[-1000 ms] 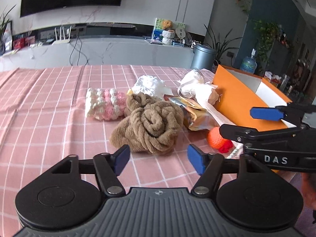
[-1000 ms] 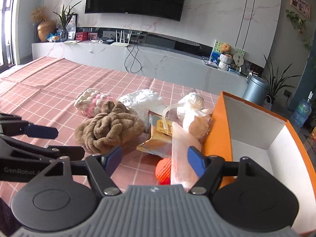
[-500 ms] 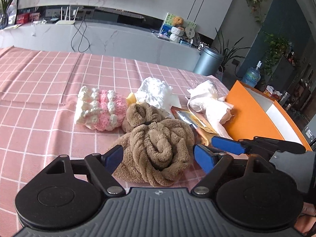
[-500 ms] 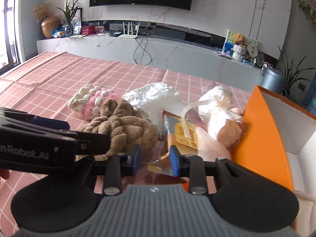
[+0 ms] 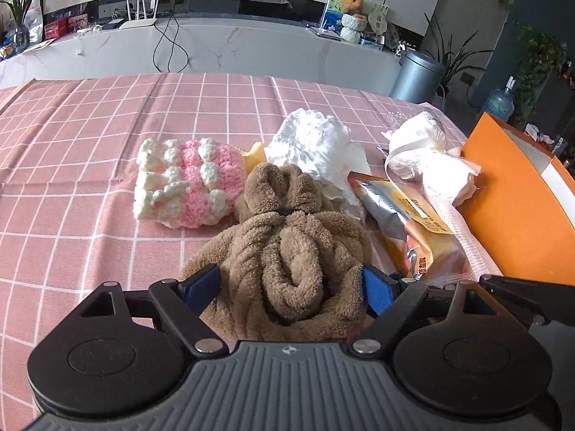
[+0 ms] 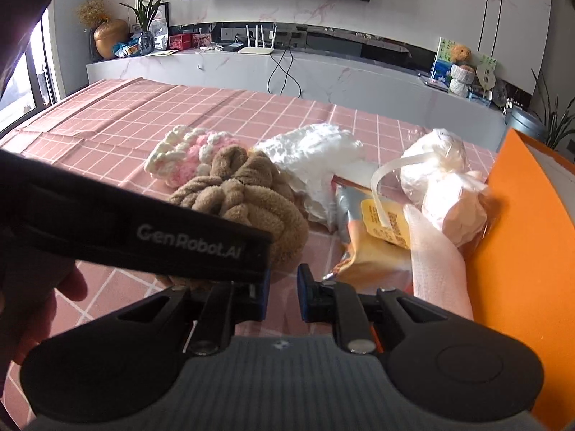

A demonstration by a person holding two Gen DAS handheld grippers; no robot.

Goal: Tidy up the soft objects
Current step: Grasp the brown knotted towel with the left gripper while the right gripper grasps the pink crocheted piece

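A brown knotted towel [image 5: 287, 255] lies on the pink checked tablecloth [image 5: 90, 143]. My left gripper [image 5: 291, 285] is open with its blue pads on either side of the towel's near end. A pink and white crochet piece [image 5: 183, 183] lies behind it on the left, a white fluffy cloth [image 5: 312, 143] behind it. My right gripper [image 6: 284, 292] is nearly shut with a narrow gap and nothing visible between the pads; it sits low, just right of the towel [image 6: 248, 201]. The orange ball seen earlier is hidden.
An orange box [image 5: 517, 215] with a white inside stands at the right. A foil snack packet [image 5: 402, 222], white foam sheet [image 6: 438, 258] and wrapped white bundle [image 5: 424, 158] lie against it. The left gripper's arm [image 6: 143, 230] crosses the right wrist view.
My left gripper moved forward until the towel sits between its open pads. My right gripper closed from wide open to a narrow gap and dropped low; the orange ball went out of sight.
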